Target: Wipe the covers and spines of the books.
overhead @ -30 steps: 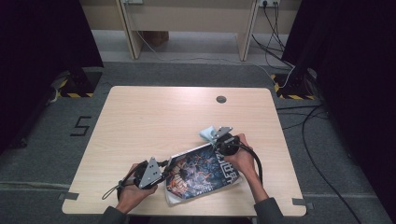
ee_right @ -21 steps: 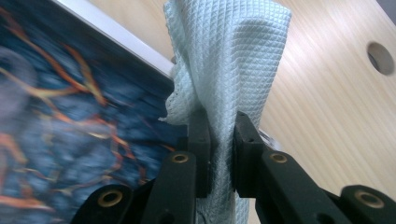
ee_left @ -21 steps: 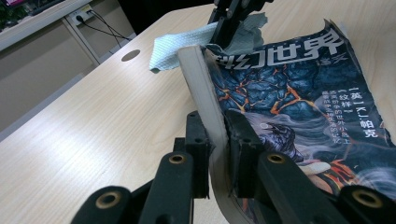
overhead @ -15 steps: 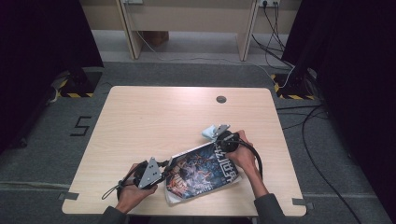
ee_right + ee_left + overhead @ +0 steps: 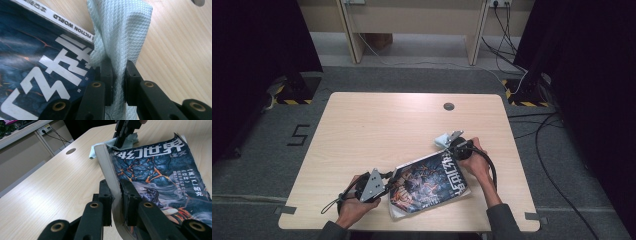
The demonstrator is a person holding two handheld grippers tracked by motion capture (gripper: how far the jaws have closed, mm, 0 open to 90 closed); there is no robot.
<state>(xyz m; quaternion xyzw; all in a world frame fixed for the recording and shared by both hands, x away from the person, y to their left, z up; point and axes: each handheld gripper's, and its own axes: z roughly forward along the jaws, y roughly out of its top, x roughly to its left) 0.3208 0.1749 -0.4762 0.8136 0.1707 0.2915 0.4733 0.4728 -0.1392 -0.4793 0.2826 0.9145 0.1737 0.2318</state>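
The left gripper point(image 5: 116, 202) was clamped on the spine edge of the magazine point(image 5: 429, 182) at the near edge of the table point(image 5: 362, 130), floppy and glossy (likely to sag), while the right gripper point(image 5: 117, 75) pinched the soft, light cloth point(image 5: 122, 32) at its far corner.
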